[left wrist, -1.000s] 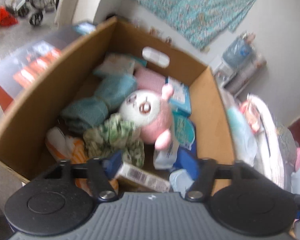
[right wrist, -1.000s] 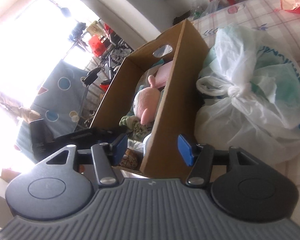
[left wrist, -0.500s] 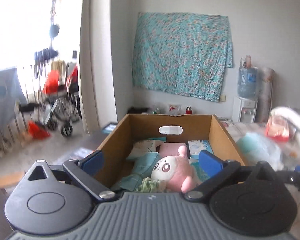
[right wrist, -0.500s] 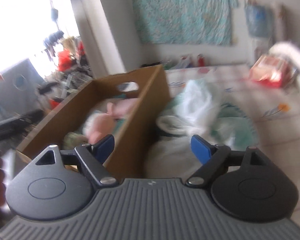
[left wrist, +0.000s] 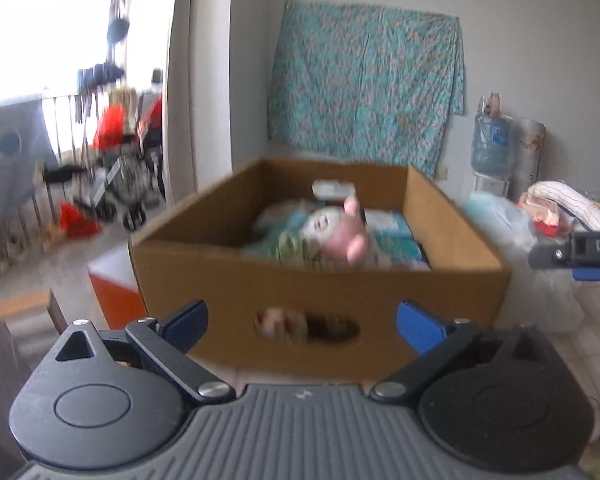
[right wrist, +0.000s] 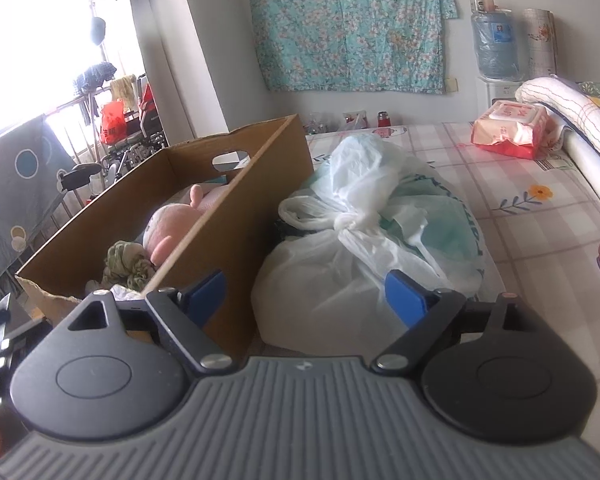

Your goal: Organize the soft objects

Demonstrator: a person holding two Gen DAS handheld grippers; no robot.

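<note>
Because the cardboard box [right wrist: 236,240] sits at the left edge of the bed [right wrist: 540,220], with floor showing just beyond it, a push on its near wall could tip or slide it off, the biggest risk here. The tied white plastic bag [right wrist: 364,248] touching the box's right wall is slack and could slump or tear if pinched by thin film. Inside the box, the pink plush toy [left wrist: 336,232] lies on cloths. The left claw [left wrist: 302,322] gapes empty before the near wall; the right claw [right wrist: 306,294], jaws just widened, grips nothing, straddling the box's corner and the bag.
</note>
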